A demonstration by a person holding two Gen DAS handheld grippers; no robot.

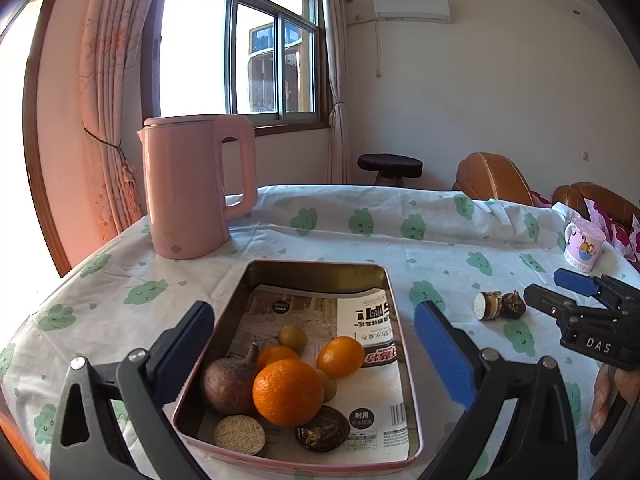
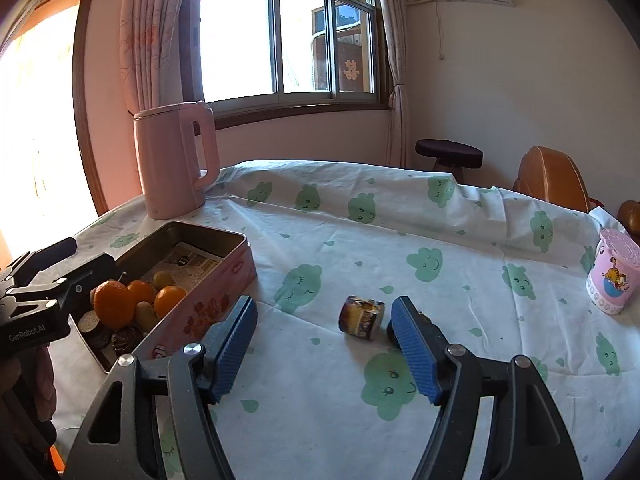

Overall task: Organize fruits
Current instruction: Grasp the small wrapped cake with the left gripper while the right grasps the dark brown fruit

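Observation:
A pink metal tin (image 1: 320,270) lined with printed paper holds several fruits: oranges (image 1: 288,392), a brown round fruit (image 1: 228,386), small green-brown fruits and dark cut pieces. It also shows in the right wrist view (image 2: 208,308). My left gripper (image 1: 316,356) is open and empty, its fingers either side of the tin. Two dark cut fruit pieces (image 1: 500,305) lie on the cloth right of the tin. My right gripper (image 2: 326,352) is open and empty just short of one piece (image 2: 362,317); the other piece is mostly hidden behind its right finger (image 2: 414,354).
A pink kettle (image 1: 196,188) stands behind the tin at the back left. A pink cartoon cup (image 2: 614,276) stands at the far right of the table. The table wears a white cloth (image 2: 400,240) with green clouds. Chairs and a stool stand beyond.

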